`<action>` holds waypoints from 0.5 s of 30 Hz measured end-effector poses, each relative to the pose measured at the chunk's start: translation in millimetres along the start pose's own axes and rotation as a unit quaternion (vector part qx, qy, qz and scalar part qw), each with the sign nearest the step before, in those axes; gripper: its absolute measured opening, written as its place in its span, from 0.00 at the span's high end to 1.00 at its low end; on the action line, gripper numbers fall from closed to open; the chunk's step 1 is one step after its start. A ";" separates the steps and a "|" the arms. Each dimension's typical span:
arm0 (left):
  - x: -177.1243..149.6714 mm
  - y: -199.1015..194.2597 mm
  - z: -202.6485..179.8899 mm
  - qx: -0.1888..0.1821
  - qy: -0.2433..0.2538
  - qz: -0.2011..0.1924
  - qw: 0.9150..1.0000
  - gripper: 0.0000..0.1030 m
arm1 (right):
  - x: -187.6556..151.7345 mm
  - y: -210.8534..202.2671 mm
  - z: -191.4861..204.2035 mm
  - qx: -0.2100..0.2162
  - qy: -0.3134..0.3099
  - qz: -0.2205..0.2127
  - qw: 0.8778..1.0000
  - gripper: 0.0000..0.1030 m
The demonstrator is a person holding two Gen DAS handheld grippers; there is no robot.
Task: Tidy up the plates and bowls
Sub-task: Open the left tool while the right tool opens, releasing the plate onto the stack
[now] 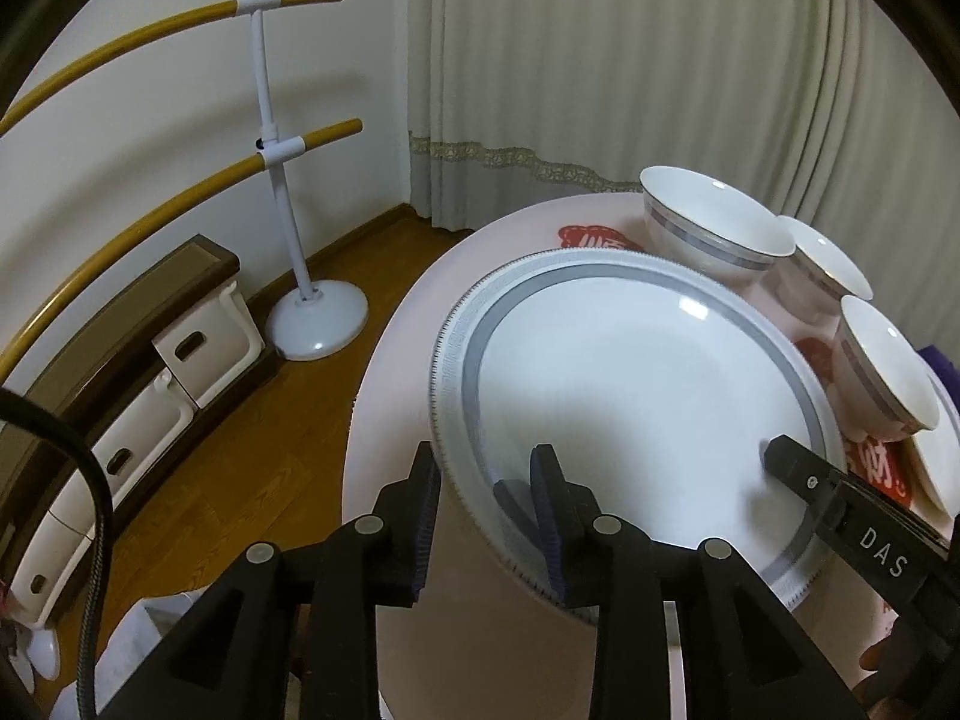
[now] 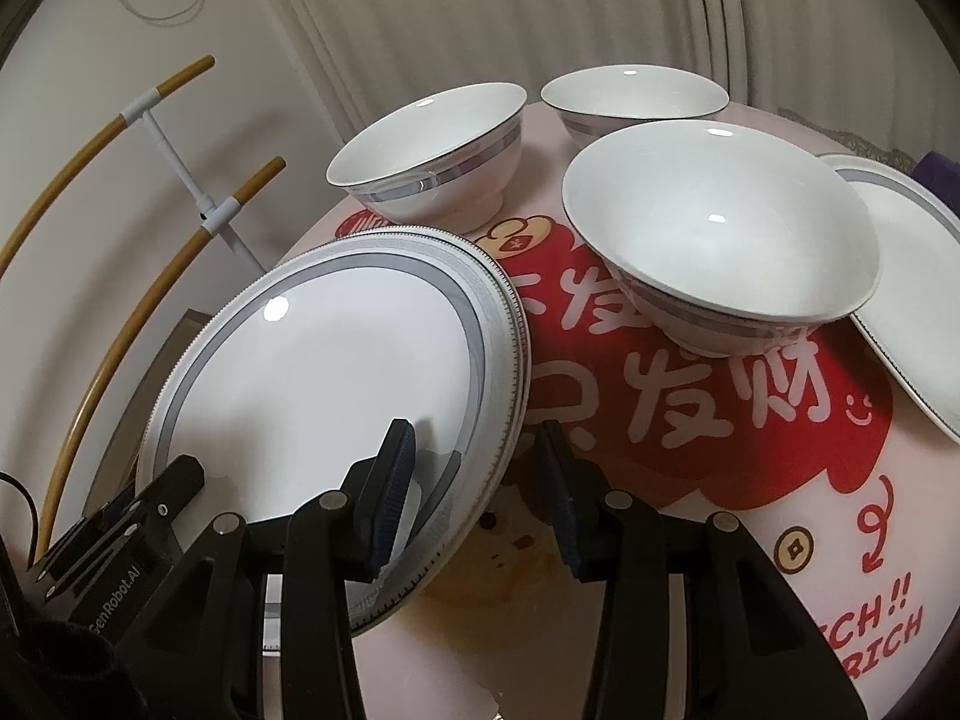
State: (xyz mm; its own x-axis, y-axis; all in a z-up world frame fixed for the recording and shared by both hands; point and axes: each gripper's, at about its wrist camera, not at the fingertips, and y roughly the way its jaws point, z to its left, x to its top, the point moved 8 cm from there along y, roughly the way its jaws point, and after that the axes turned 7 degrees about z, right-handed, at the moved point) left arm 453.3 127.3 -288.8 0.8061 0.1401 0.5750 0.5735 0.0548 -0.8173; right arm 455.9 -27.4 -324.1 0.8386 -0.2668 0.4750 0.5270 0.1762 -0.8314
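White plate (image 1: 630, 384) rim sits between both claws: left gripper (image 1: 486, 516) and right gripper (image 2: 474, 498), jaws wide. Three bowls (image 2: 720, 240) stand at 1 o'clock.

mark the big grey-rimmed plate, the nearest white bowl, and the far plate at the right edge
Large white grey-rimmed ceramic plate (image 2: 312, 372): right wrist view, on its flat white centre.
Nearest white ceramic bowl with grey band (image 2: 720, 234): right wrist view, on its inner wall.
Second white grey-rimmed plate (image 2: 900, 276): right wrist view, on its white inside face.
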 end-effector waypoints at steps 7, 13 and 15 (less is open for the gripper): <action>0.3 -4.2 -2.7 0.004 0.007 -0.006 1.000 0.72 | -2.0 0.5 0.2 -0.002 -0.005 -0.002 1.000 0.57; -5.3 -25.8 -5.8 0.012 0.014 -0.029 0.999 0.50 | -7.7 -6.6 -4.7 0.006 0.002 -0.001 1.000 0.55; -10.0 -37.5 -6.5 0.025 0.018 -0.042 0.999 0.48 | -9.8 -13.0 -5.2 0.006 0.002 -0.004 1.000 0.54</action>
State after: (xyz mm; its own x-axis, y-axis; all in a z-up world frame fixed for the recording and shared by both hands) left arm 424.7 117.3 -263.7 0.7601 0.0973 0.6425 0.6328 0.1140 -0.7659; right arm 440.1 -32.0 -319.5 0.8338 -0.2713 0.4808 0.5354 0.1846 -0.8242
